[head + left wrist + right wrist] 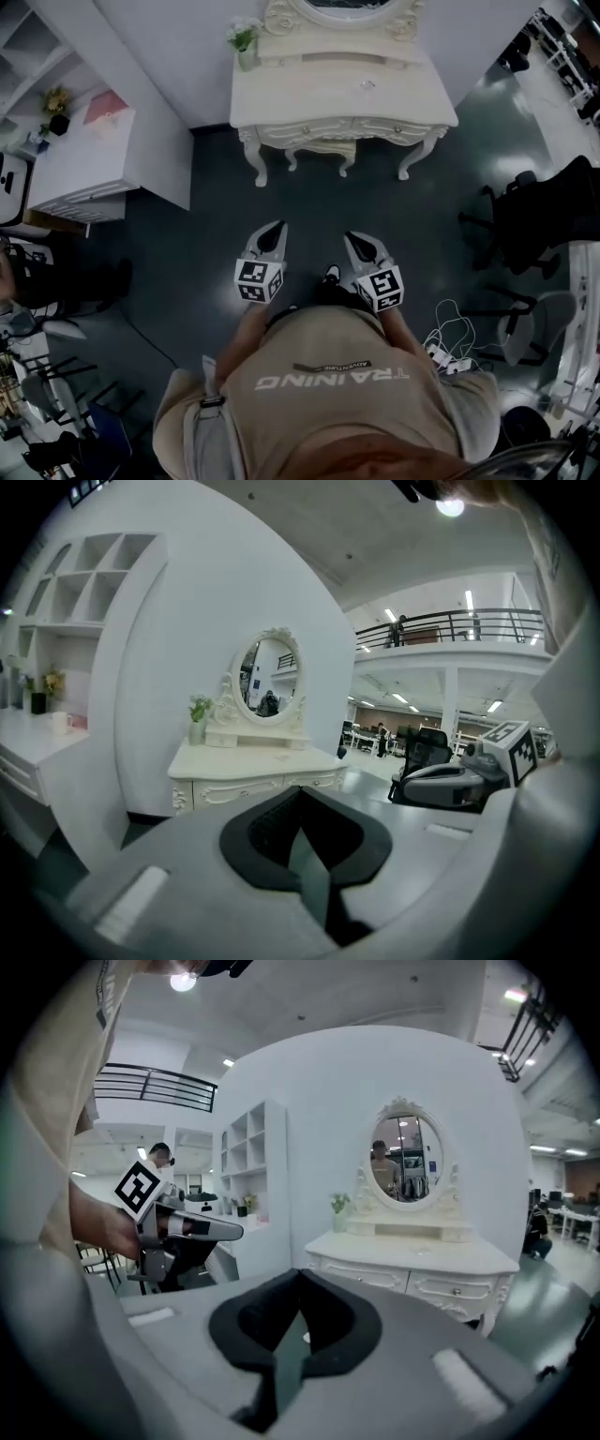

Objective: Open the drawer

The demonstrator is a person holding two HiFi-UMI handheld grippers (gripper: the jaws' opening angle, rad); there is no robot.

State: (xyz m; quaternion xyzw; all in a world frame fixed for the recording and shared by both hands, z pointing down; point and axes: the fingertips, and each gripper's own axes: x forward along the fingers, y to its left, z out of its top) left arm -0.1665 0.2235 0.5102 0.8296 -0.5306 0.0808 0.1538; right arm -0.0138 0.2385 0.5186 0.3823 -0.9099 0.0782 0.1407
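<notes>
Your shirt (330, 417) reads "TRAINING", upside down in the head view, small "ADVENTURE" label just above it.

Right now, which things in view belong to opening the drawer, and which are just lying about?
For the job: dressing table; its front drawers; left gripper and right gripper, jaws shut, both short of the table.

Just lying about: small plant on the tabletop; oval mirror; white side desk; office chairs; power strips on the floor.

A curved white wall (169, 47) meets glossy dark floor (192, 239), white shelving (84, 159) left, seemingly office chairs (539, 220) right.
</notes>
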